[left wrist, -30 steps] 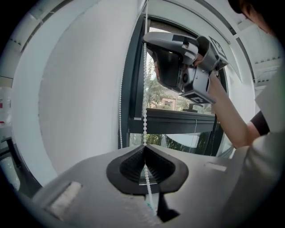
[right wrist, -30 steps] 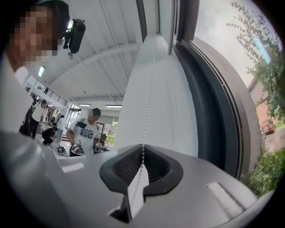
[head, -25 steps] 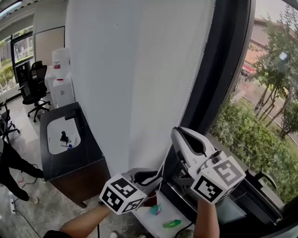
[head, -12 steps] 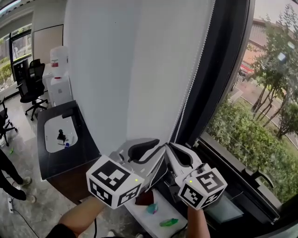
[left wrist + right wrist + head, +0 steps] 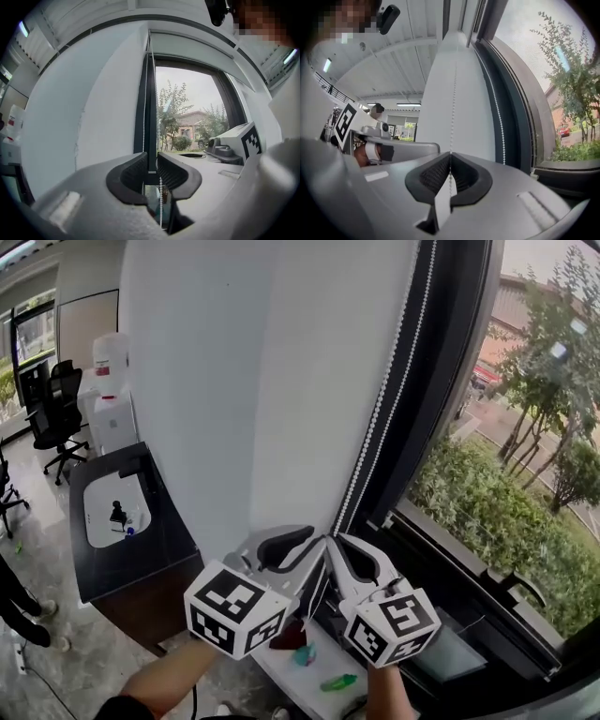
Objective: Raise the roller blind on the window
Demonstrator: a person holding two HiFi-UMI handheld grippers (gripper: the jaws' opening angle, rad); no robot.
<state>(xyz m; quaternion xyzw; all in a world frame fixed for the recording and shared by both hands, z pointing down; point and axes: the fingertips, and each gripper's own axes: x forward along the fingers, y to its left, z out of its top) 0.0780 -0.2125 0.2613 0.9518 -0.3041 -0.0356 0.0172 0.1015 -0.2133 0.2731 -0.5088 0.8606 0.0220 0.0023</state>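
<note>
While we are standing at the window, the few holders in sight are sitting off to the left: a white water dispenser (image 5: 112,418) is carrying a pale bottle (image 5: 111,352) on top, though we cannot tell what is in it, and a white inset (image 5: 94,526) in the dark counter (image 5: 141,563) is holding a small dark object (image 5: 118,514). Just below our hands a white ledge (image 5: 281,674) is bearing a green item (image 5: 336,682), a teal item (image 5: 302,656) and a dark red item (image 5: 291,638), all too small to name. We are holding both grippers side by side at the blind's right edge. Our right gripper (image 5: 450,155) is pinching the bead chain (image 5: 453,101), its jaws pressing together on the beads at their tips. Our left gripper (image 5: 152,159) is standing with its jaws a little apart; they have just been closing, and a strand of the chain is hanging in the gap without the pads pressing on it. The roller blind (image 5: 262,381) is hanging white over the left part of the window (image 5: 511,493), reaching down behind the grippers, beside the dark frame (image 5: 450,399). Further left, a black office chair (image 5: 54,418) is standing on the grey floor (image 5: 84,667), and shrubs (image 5: 487,521) are growing outside the glass.
</note>
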